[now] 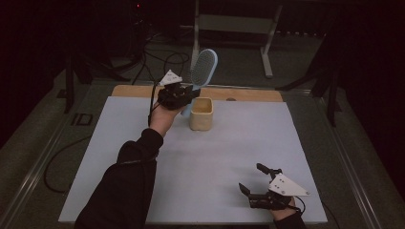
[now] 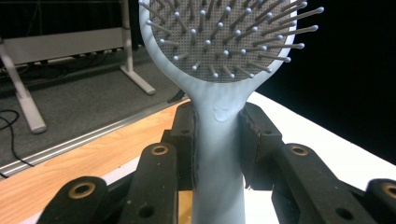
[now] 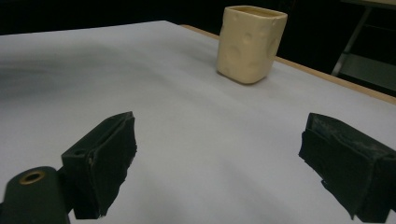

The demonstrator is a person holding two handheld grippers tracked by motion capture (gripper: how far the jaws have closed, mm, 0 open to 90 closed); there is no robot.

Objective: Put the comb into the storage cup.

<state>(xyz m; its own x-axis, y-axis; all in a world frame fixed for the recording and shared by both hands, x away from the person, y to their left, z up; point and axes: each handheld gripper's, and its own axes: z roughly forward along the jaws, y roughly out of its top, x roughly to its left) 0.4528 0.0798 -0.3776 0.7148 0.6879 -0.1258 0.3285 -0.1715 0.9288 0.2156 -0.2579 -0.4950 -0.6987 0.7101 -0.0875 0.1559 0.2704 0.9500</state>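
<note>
A pale blue hairbrush (image 1: 202, 69) with a grey bristle pad is held upright above the table's far edge. My left gripper (image 1: 187, 94) is shut on its handle (image 2: 218, 154), the two black jaws pressing on either side, just left of a cream square cup (image 1: 201, 113). The brush head (image 2: 224, 37) rises over the jaws with its bristles facing the camera. At the front right of the table my right gripper (image 1: 253, 179) stands open and holds nothing. The cup (image 3: 251, 43) sits well beyond its spread jaws.
A white sheet (image 1: 191, 181) covers the table, with a strip of bare wood (image 1: 138, 90) along the far edge. Beyond the table stand a metal frame (image 1: 234, 24) and cables (image 1: 162, 59) on the floor. The room around is dark.
</note>
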